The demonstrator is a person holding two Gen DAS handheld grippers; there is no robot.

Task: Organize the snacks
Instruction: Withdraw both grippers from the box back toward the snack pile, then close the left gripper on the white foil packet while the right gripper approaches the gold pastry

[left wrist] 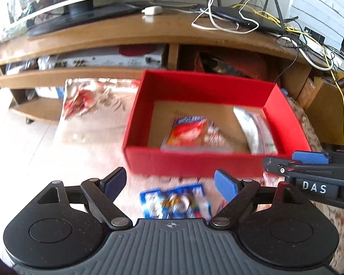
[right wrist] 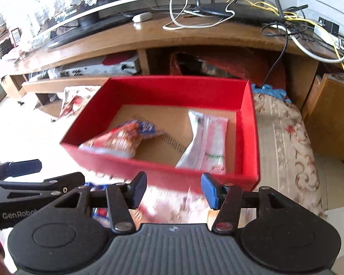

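An open red box (left wrist: 195, 161) with a brown cardboard floor stands on a floral cloth. An orange-red snack packet (left wrist: 192, 135) and a white packet (left wrist: 256, 128) lie inside it. A blue snack packet (left wrist: 176, 202) lies on the cloth just in front of the box. Above that blue packet my left gripper (left wrist: 170, 183) is open and holds nothing. The right gripper (left wrist: 298, 160) reaches in from the right by the box's near corner. In the right wrist view the box (right wrist: 248, 123), orange packet (right wrist: 121, 139) and white packet (right wrist: 206, 142) lie ahead. My right gripper (right wrist: 174, 190) is open and empty over the blurred cloth.
A wooden TV stand (left wrist: 126, 34) runs behind the box, with a monitor, a router (left wrist: 247, 18) and tangled cables on it. A silvery red wrapper (left wrist: 87, 98) lies left of the box. The floral cloth (right wrist: 284, 133) extends to the right, beside a wooden cabinet (right wrist: 332, 114).
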